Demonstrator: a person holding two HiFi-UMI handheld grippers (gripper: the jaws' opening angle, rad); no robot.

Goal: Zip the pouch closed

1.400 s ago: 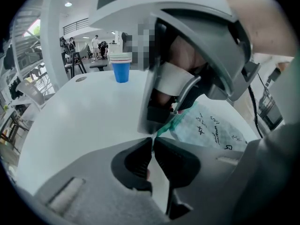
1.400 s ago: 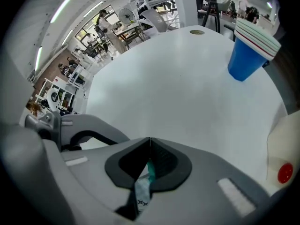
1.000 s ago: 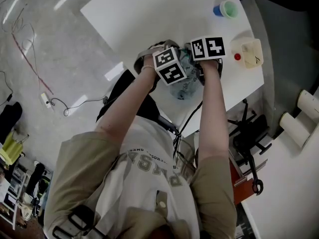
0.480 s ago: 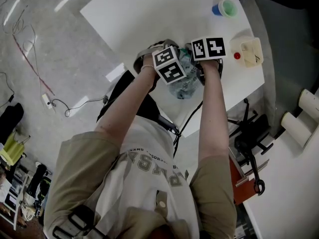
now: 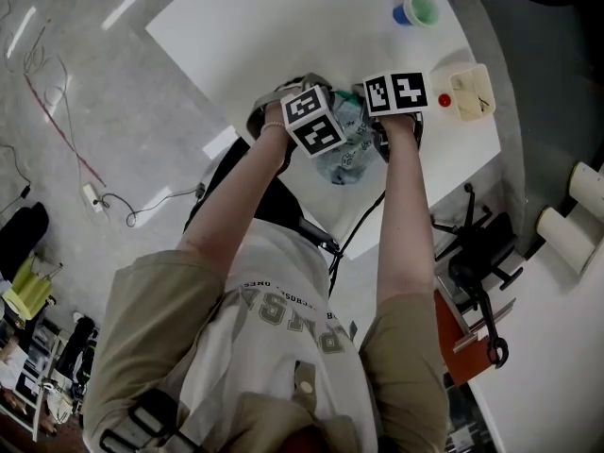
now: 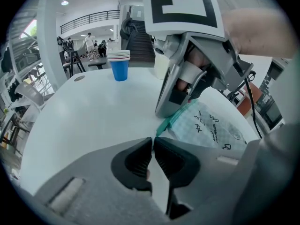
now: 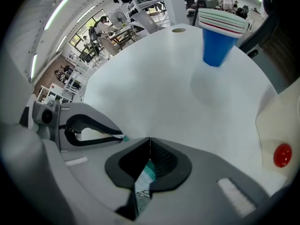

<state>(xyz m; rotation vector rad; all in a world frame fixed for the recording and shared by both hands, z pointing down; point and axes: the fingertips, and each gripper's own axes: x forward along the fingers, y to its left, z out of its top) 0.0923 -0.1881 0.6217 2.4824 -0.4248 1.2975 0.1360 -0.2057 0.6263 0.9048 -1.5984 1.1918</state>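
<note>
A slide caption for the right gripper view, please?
Right tongs pinch the pouch by its teal edge over a white table, blue cups behind.

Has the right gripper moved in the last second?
No. The right gripper stays shut on the pouch; its cube sits just left of the box, as before.

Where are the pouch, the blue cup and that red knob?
pouch (image 6: 211, 130), left gripper view, on its printed side panel.
blue cup (image 7: 216, 49), right gripper view, on its blue wall.
red knob (image 7: 282, 154), right gripper view, on its round face.
</note>
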